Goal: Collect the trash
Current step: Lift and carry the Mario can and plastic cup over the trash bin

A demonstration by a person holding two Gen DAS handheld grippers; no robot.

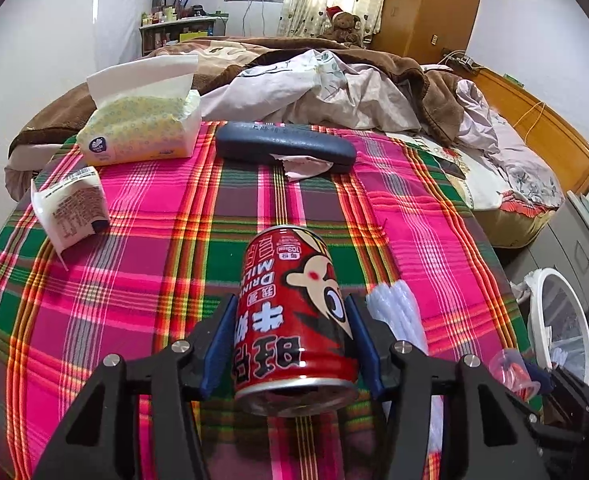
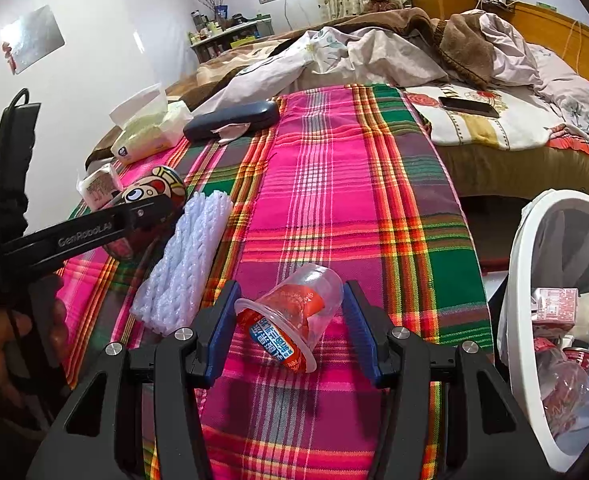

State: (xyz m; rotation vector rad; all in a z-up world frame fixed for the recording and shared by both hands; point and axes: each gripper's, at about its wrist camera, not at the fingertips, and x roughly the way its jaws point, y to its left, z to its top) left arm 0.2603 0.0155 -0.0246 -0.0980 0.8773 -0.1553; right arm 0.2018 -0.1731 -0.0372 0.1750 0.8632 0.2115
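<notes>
the step in hand is the pick-up: two pieces of trash are being taken at once from the plaid cloth (image 1: pixel 142 280).

the left gripper (image 1: pixel 292 308) has the red can (image 1: pixel 294 312) lying on its side between its jaws, near the cloth's near edge, and the blue pads seem to sit against the can's sides, so i judge it clamped on the can. the right gripper (image 2: pixel 292 300) straddles the clear cup (image 2: pixel 294 316), which lies tipped over towards the near right corner of the cloth; there are gaps on both sides, so its jaws are released and nothing is grasped yet.

next, in my judgement, the right jaws need to close gently on the cup, since thin plastic will flex or squirt out. both items then go into the white bin (image 2: pixel 526 248) just off the cloth's right edge. the can may roll in the grip if lifted crookedly.

count of loose trash on the cloth:
- one can
- one cup
- one foam net (image 2: pixel 186 256), between can and cup
- one crumpled wrapper (image 1: pixel 74 208), by the left edge

also one tissue pack (image 1: pixel 142 128) and one dark case (image 1: pixel 286 146) at the far edge, likely not trash. the bin already holds several items, too jumbled to count.
</notes>
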